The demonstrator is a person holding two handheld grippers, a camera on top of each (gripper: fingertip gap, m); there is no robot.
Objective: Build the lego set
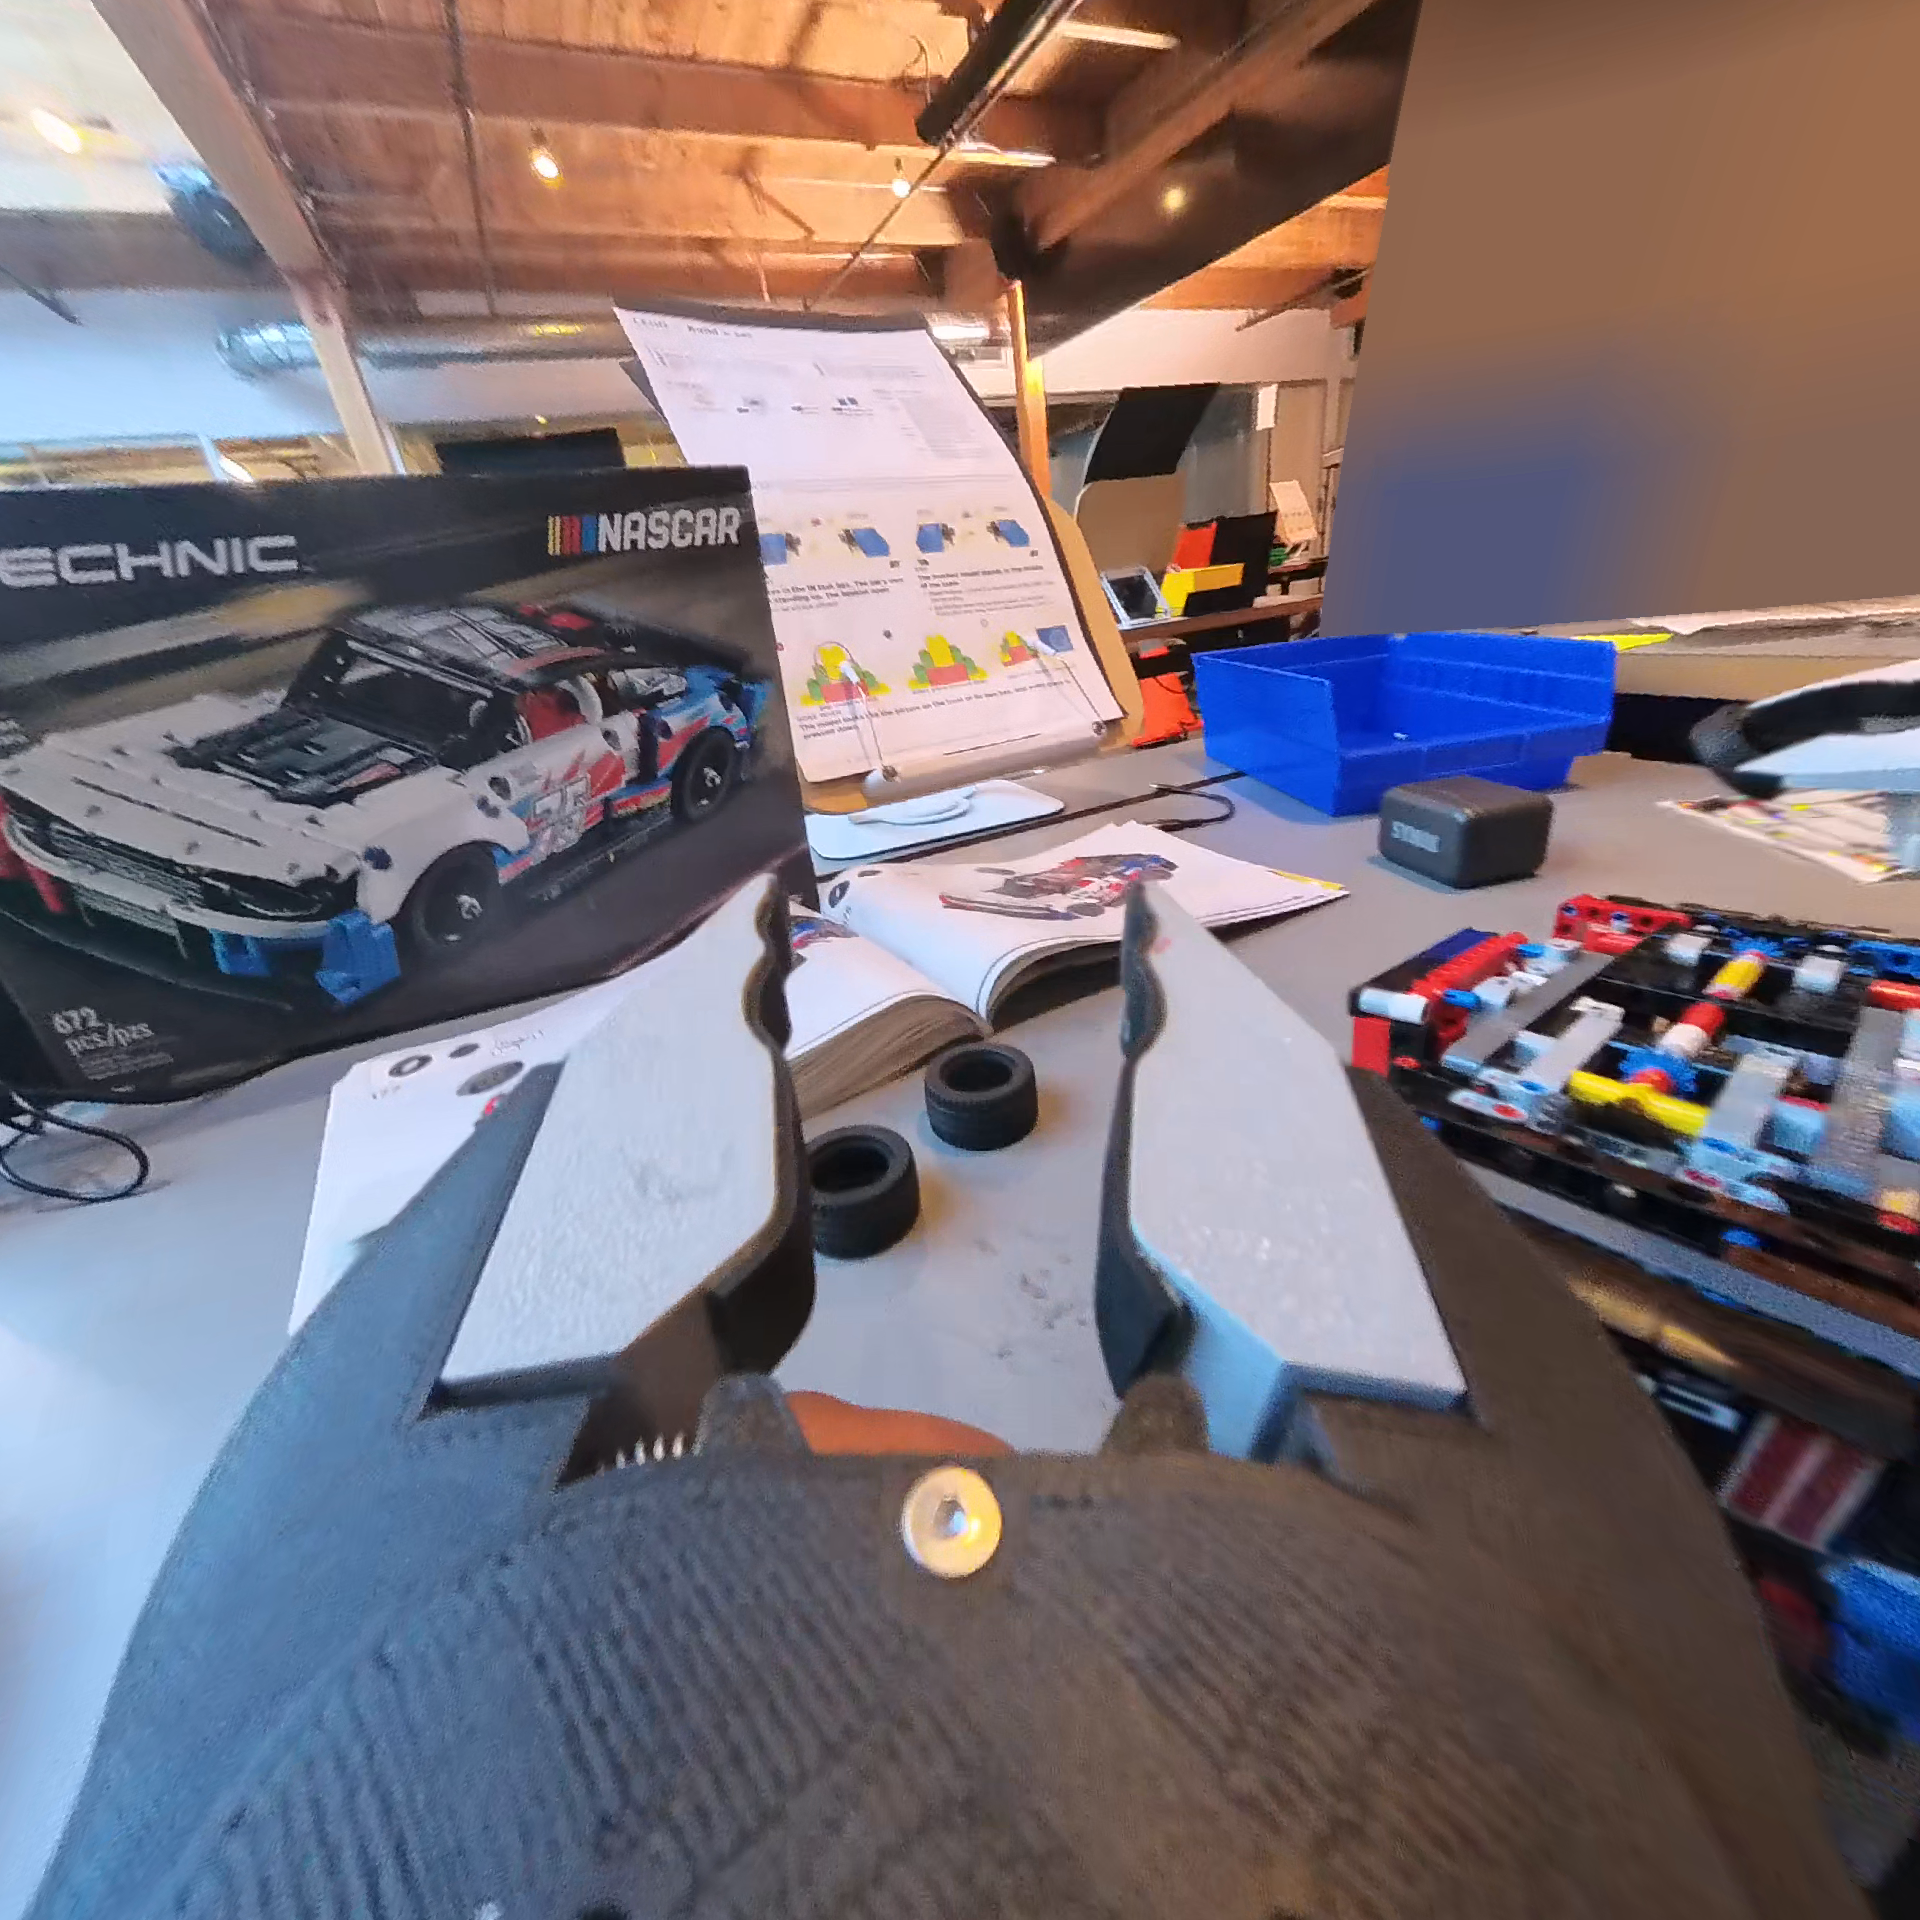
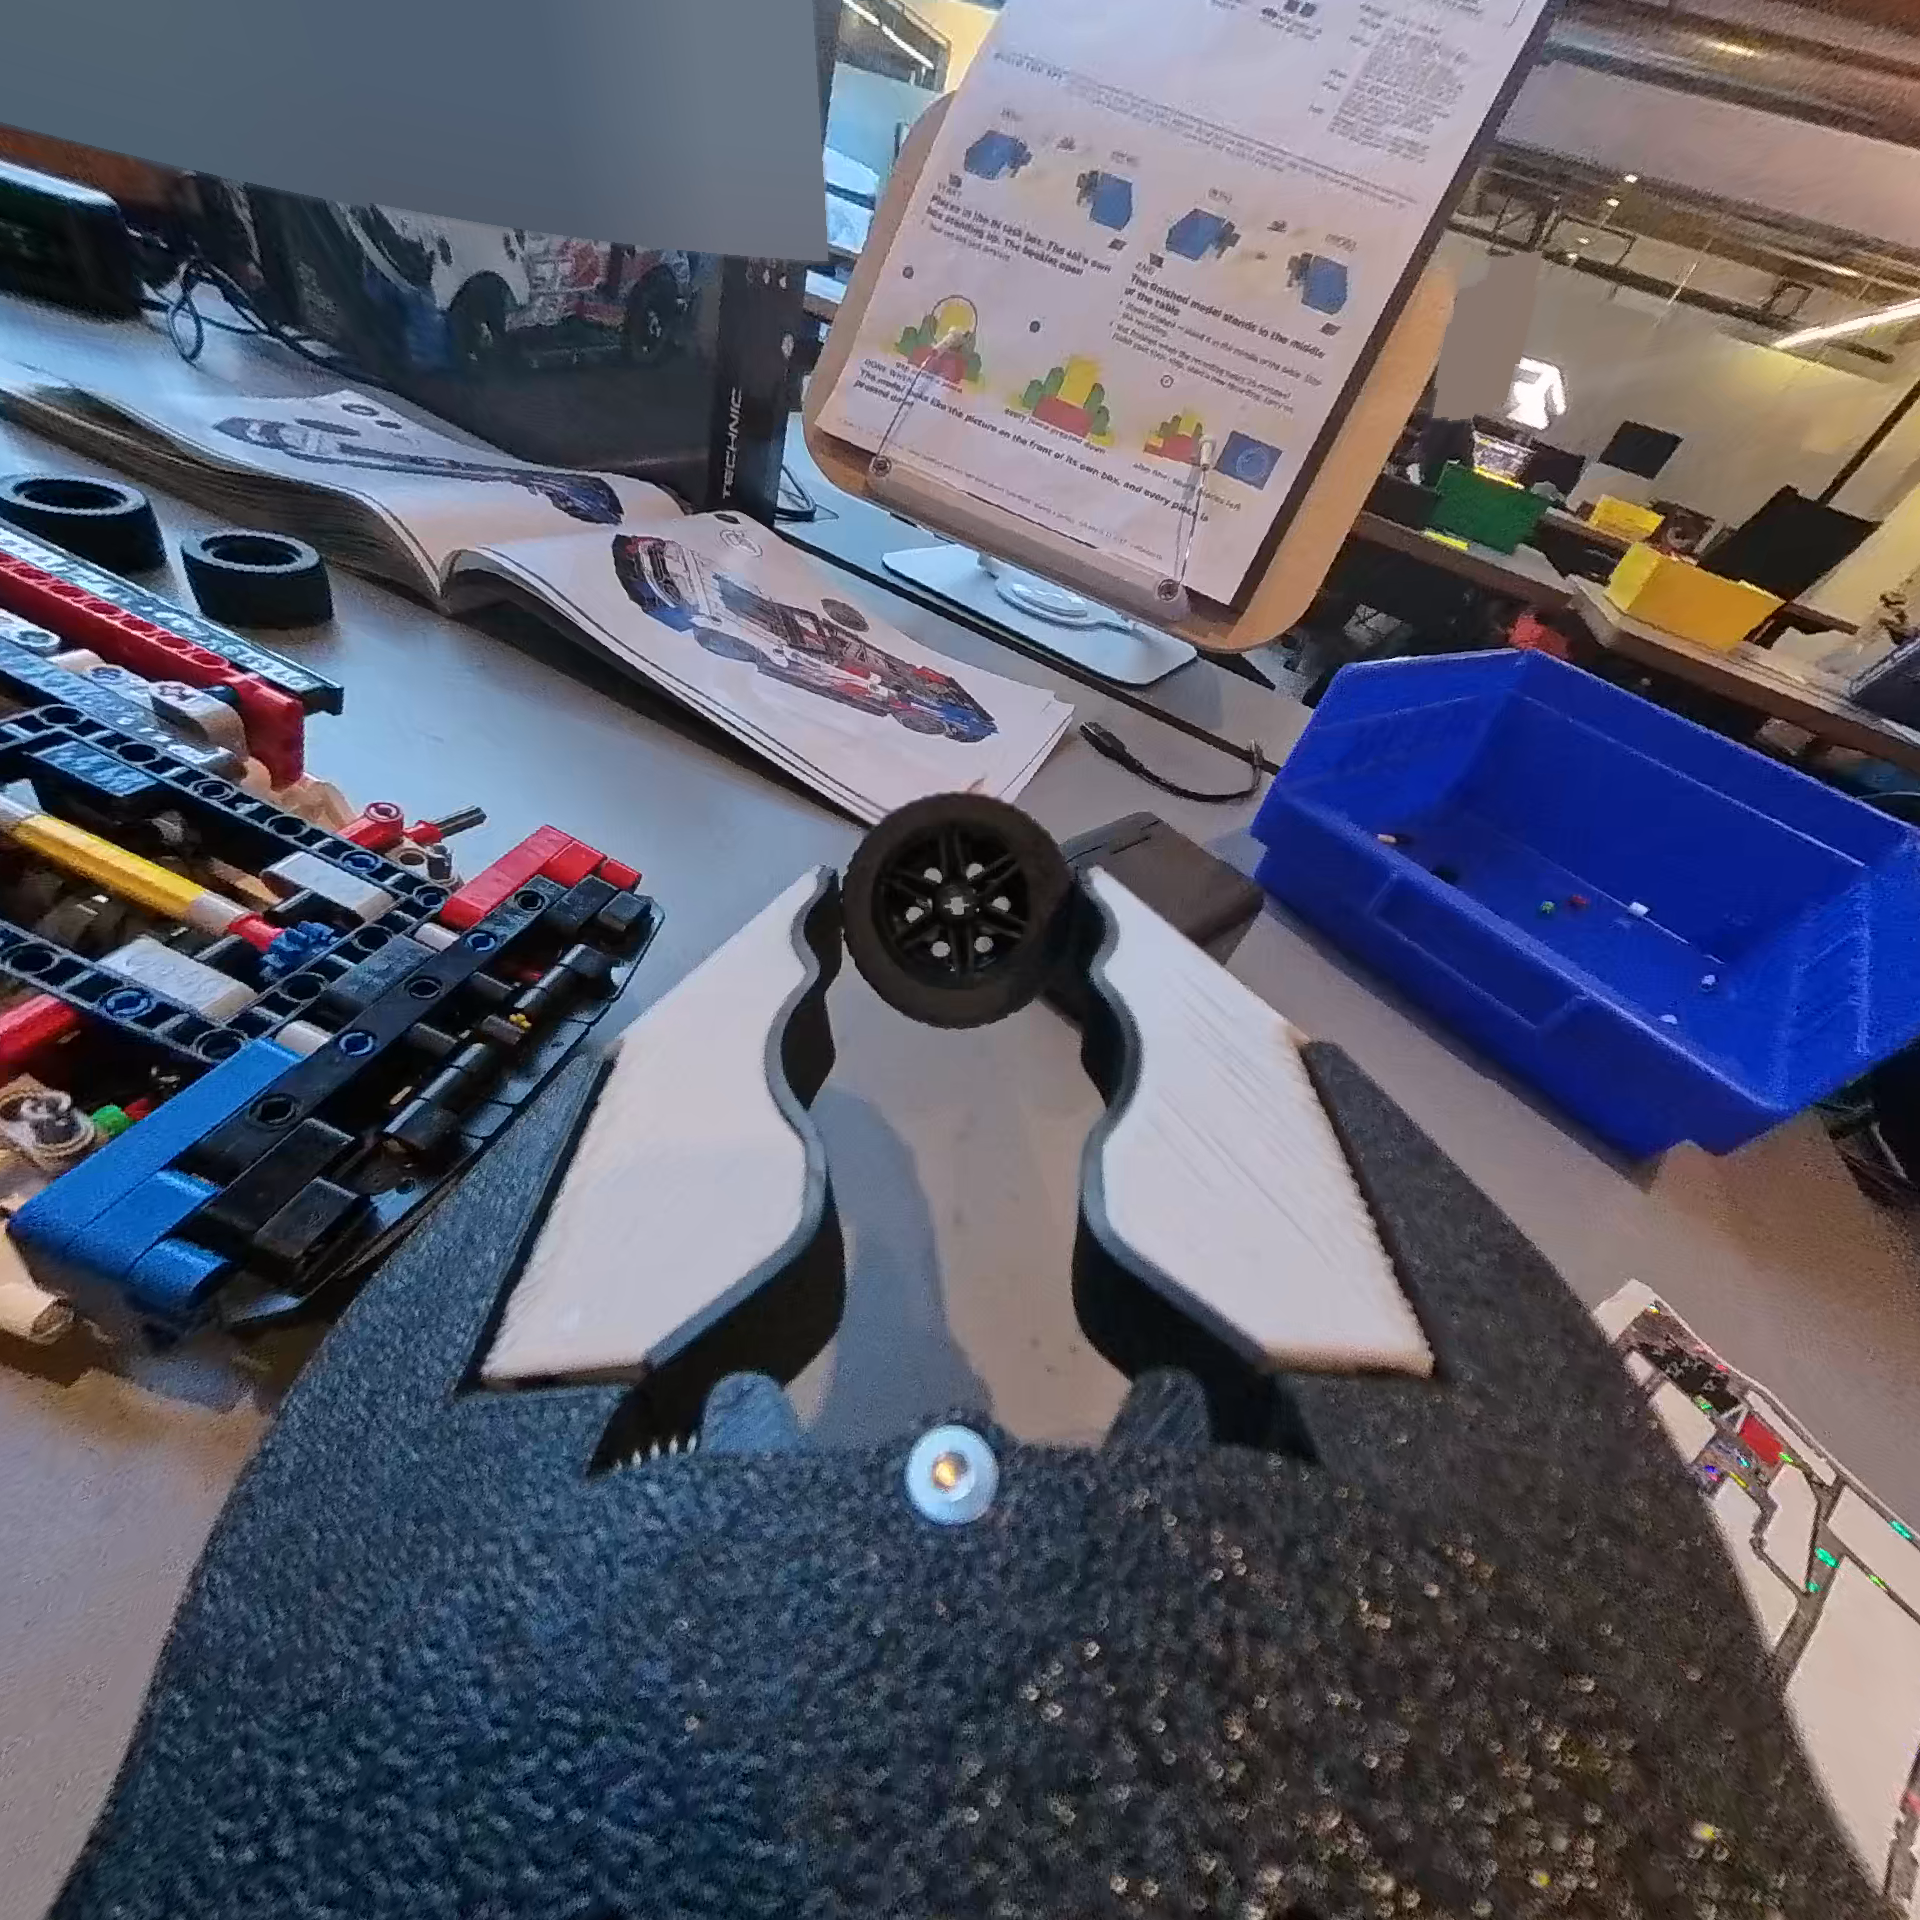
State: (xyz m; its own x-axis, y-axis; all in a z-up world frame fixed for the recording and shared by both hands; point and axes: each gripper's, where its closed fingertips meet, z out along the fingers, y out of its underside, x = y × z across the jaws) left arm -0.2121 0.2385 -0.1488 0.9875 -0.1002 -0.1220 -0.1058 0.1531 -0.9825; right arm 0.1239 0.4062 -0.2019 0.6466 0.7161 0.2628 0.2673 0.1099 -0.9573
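1. Looking from the left, we see the set's box (image 1: 384,748) standing upright at the back of the grey worktop (image 1: 966,1299), with the open instruction booklet (image 1: 1039,935) lying just to its right.
2. Our left tongs (image 1: 951,956) are spread wide and hold nothing; they hover above the worktop.
3. Two loose black tyres (image 1: 862,1190) and (image 1: 982,1096) rest on the worktop between the left tongs' fingers as seen from that camera, near the booklet's front edge and apart from each other.
4. Behind the booklet a printed sheet on a stand (image 1: 883,540) leans back.
5. The partly built chassis (image 1: 1662,1081), made of black, red, blue and yellow beams, lies on the worktop right of the tyres.
6. Our right tongs (image 2: 956,925) grip an assembled black wheel (image 2: 954,923) at their tips, held above the worktop with its spoked hub facing the camera.
7. A small dark block (image 1: 1465,831) sits beyond the chassis.
8. Farthest right, a blue bin (image 2: 1621,914) sits on the worktop with a few tiny pieces inside.
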